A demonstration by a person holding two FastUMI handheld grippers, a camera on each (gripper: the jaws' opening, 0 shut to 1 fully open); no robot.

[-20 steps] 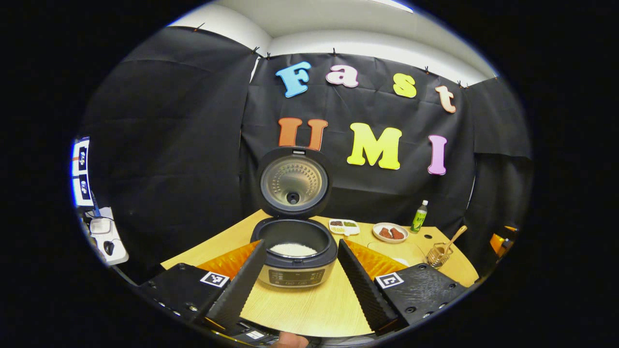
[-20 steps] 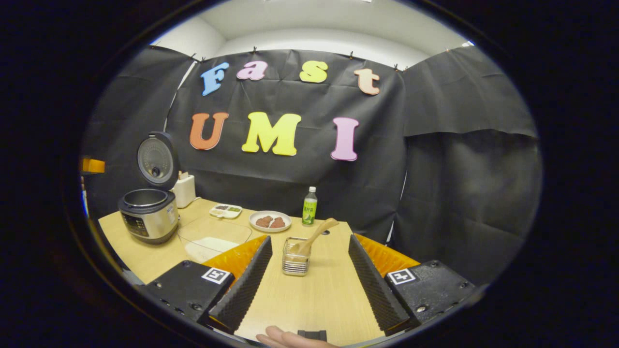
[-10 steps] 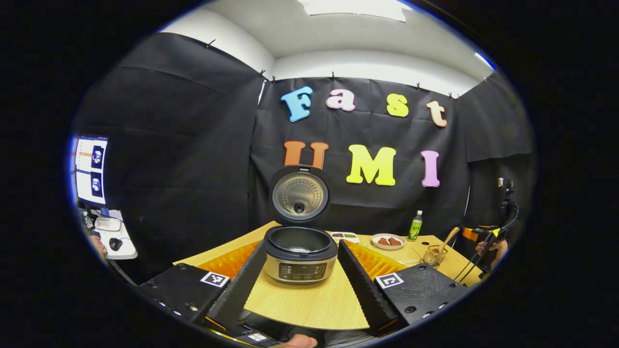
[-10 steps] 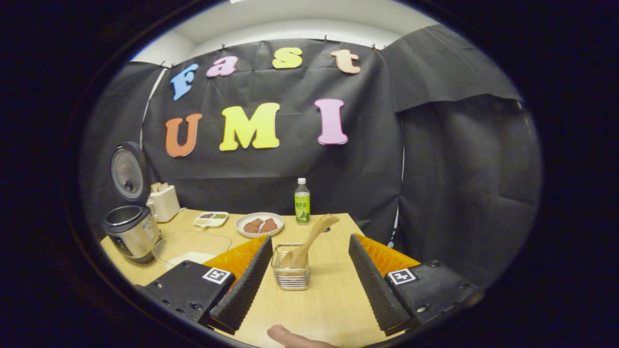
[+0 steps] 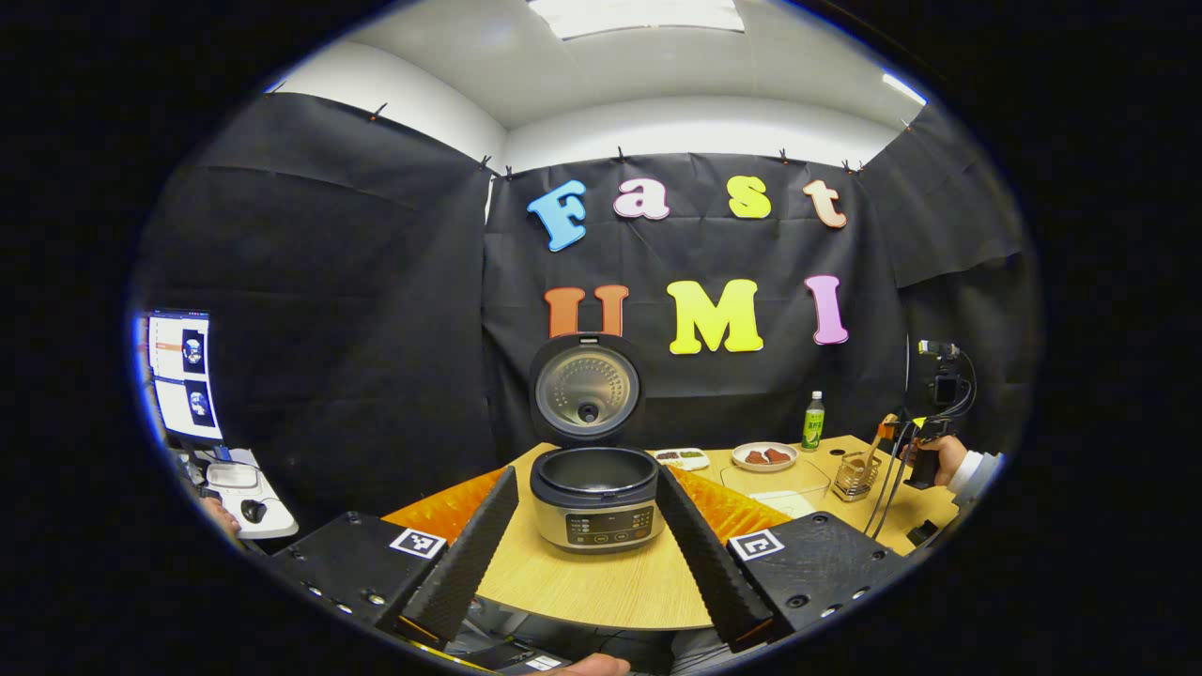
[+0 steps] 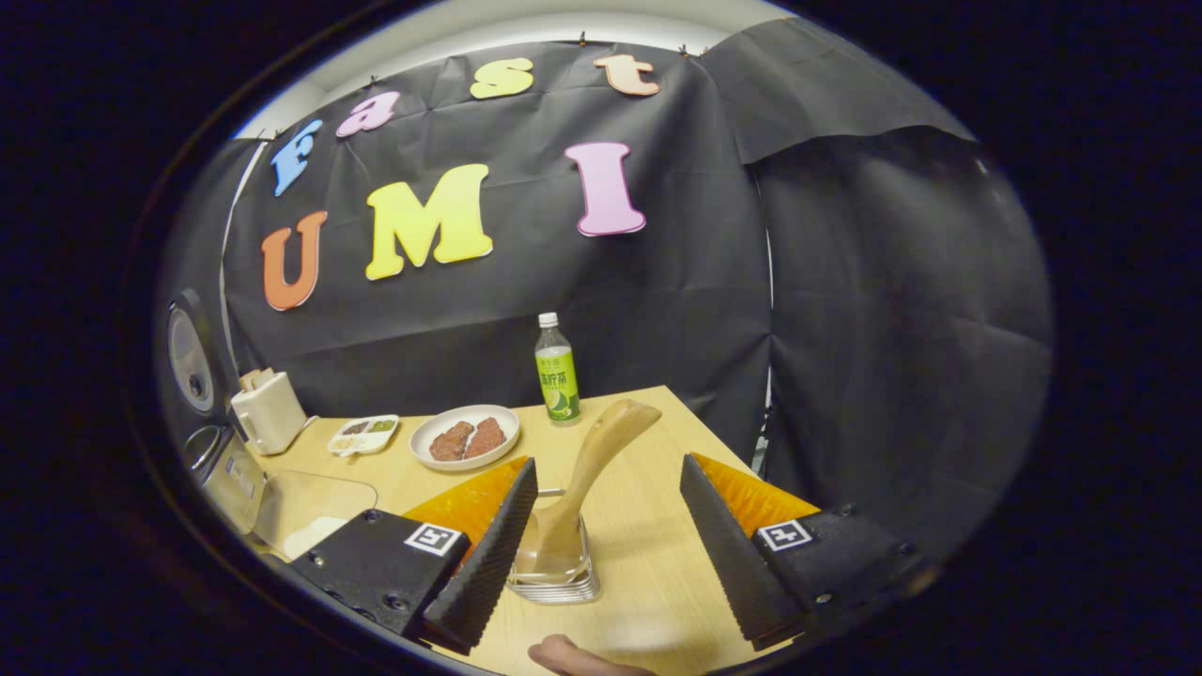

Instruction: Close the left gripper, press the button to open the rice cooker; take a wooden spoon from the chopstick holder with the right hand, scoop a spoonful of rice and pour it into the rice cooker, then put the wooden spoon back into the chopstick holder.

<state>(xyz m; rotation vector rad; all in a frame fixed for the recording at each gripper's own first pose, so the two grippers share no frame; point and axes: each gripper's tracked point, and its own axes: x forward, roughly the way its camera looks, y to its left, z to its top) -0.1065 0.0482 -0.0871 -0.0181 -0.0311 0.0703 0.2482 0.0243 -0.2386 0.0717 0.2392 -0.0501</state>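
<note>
Left gripper (image 5: pixel 587 535): jaws spread wide, holding and touching nothing; the rice cooker (image 5: pixel 597 498) stands between the two fingers but farther out on the wooden table (image 5: pixel 601 587), its lid (image 5: pixel 587 387) raised upright behind the open pot. Right gripper (image 6: pixel 608 535): jaws likewise spread wide, gripping nothing; the chopstick holder (image 6: pixel 556 566), a small wire basket, sits in the gap close against the inner face of the finger on the left of that view, contact not determinable. The wooden spoon (image 6: pixel 587 479) stands in the chopstick holder, its handle leaning up and toward the right, rising between the fingers without touching either. Beyond the chopstick holder lie a white plate (image 6: pixel 465 437) with reddish-brown pieces, a green bottle (image 6: pixel 556 369), and, toward the cooker, a small divided dish (image 6: pixel 364 434) and a clear flat tray (image 6: pixel 305 512). The right gripper view places the rice cooker at the far left edge, mostly cut off, with a white box-like object (image 6: pixel 268 413) just beside it. The left gripper view adds the cooker's front control panel (image 5: pixel 597 527), a monitor (image 5: pixel 183 376) and a mouse (image 5: pixel 252 510) off the table to the left of the cooker, and, far to the cooker's right, a hand (image 5: pixel 939 458) holding the other gripper near the chopstick holder.
</note>
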